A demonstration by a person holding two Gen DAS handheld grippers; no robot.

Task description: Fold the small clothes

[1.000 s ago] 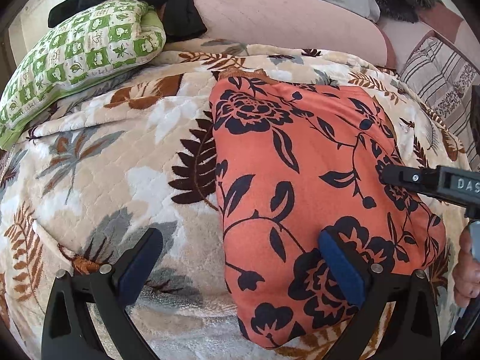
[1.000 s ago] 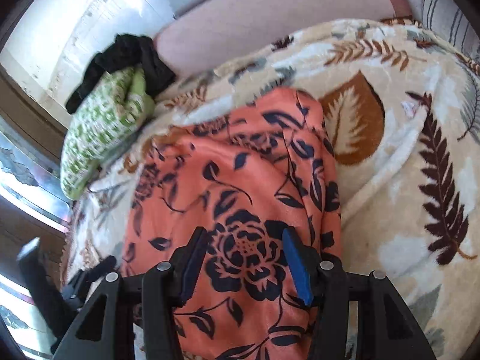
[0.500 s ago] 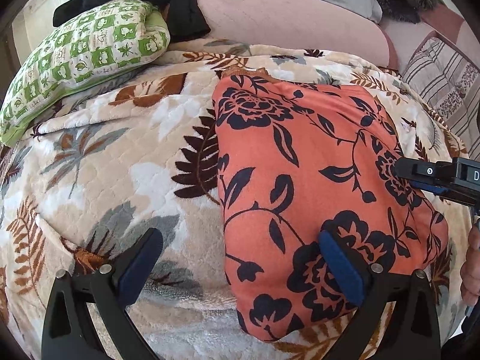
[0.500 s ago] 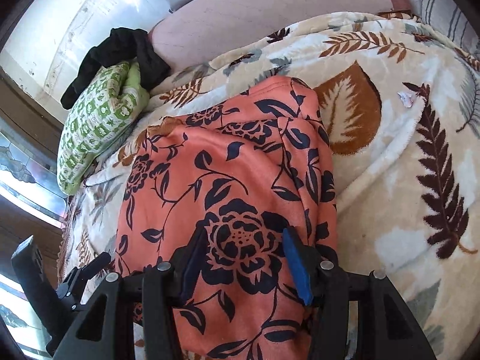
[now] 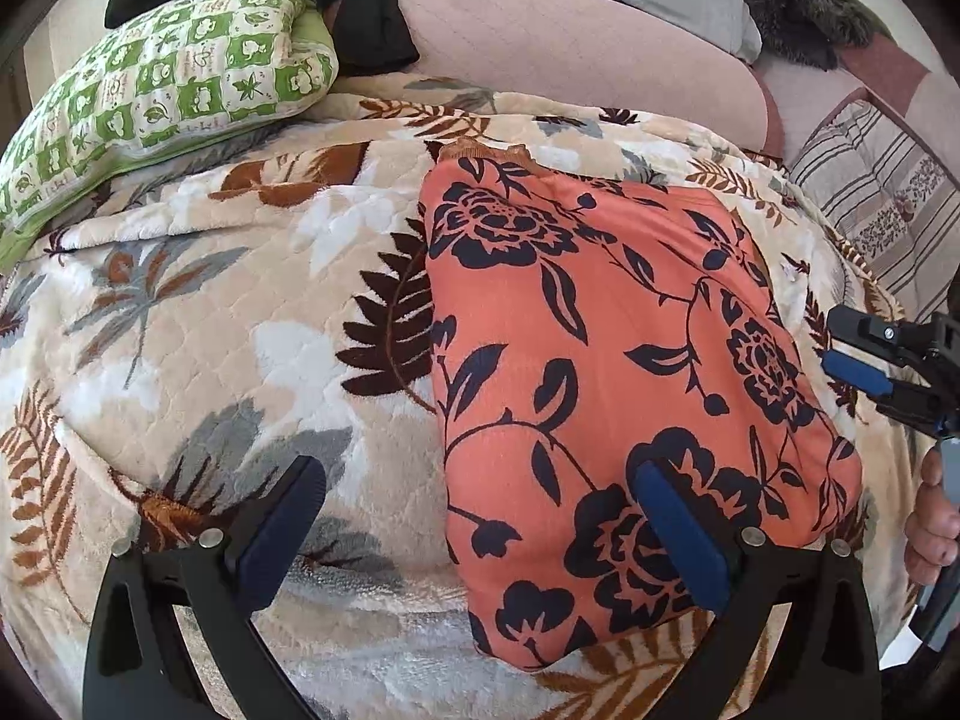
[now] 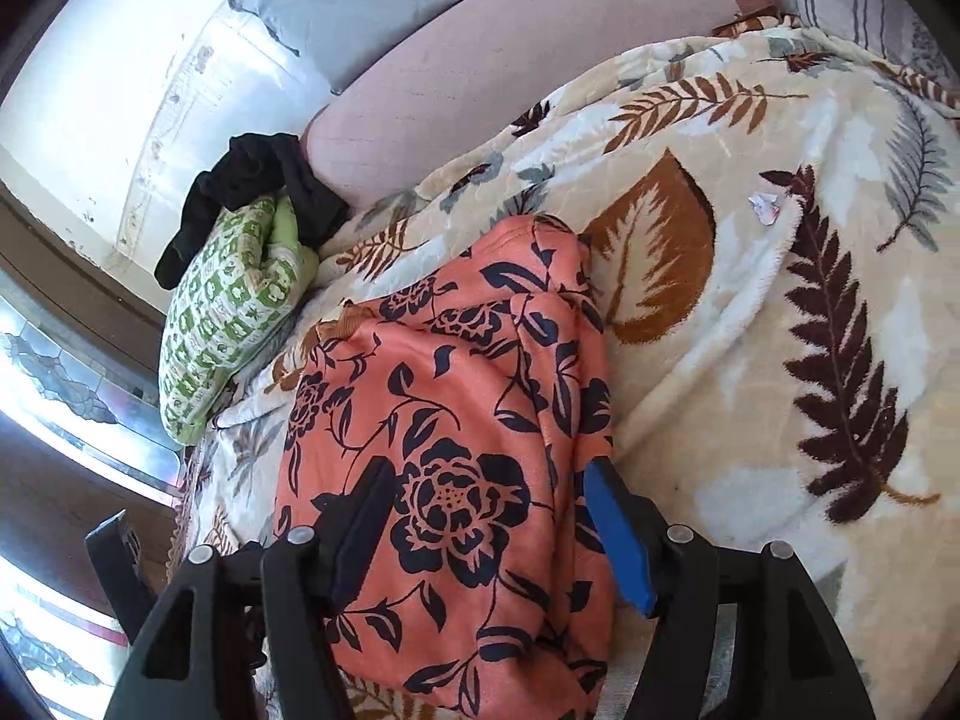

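A bedroom in a home, bed under a leaf-print fleece blanket [image 5: 180, 324], green patterned pillow [image 5: 174, 90], pink padded headboard [image 5: 570, 42], stained-glass window [image 6: 54, 372].

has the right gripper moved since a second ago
Yes. In the left wrist view the right gripper has drawn back rightward off the orange cloth toward the striped cushion; its jaws are opening.

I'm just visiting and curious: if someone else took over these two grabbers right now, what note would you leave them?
Left gripper: open, empty, above the near-left corner of the orange floral garment.
Right gripper: jaws opening over the garment's near-right edge, not clamped on it.
Garment: lies folded in a rectangle on the leaf-print blanket.
Done: this piece looks folded.
Left: maybe tidy the thicker right edge. No other clothes to fold are clearly visible.
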